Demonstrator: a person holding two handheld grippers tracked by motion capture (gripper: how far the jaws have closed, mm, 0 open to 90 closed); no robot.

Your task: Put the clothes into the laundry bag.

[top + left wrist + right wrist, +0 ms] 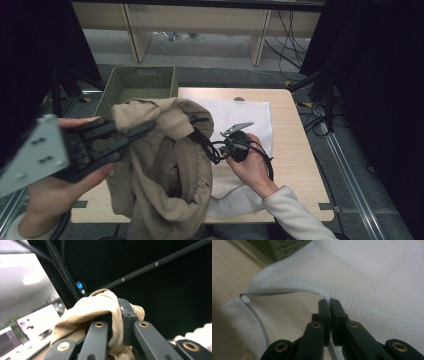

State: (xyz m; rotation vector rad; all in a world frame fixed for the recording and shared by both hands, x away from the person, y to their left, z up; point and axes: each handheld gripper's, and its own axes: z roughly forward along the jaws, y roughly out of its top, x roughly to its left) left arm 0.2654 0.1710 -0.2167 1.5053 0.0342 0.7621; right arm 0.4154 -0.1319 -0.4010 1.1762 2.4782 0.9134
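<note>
My left gripper (145, 127) is raised at the left and shut on a tan garment (165, 165), which hangs in folds over the table's front. In the left gripper view the tan cloth (100, 307) is pinched between the jaws of the left gripper (117, 308). A white mesh bag (245, 112) lies flat on the table. My right gripper (200, 136) points left beside the garment, its tips partly hidden by the cloth. In the right gripper view the right gripper (329, 301) is shut on the hemmed edge of the mesh bag (374, 277).
A green woven basket (140, 82) stands at the table's far left corner, and its side (282, 247) borders the bag. The light wooden table (295, 150) shows bare wood right of the bag. Dark curtains and stands flank both sides.
</note>
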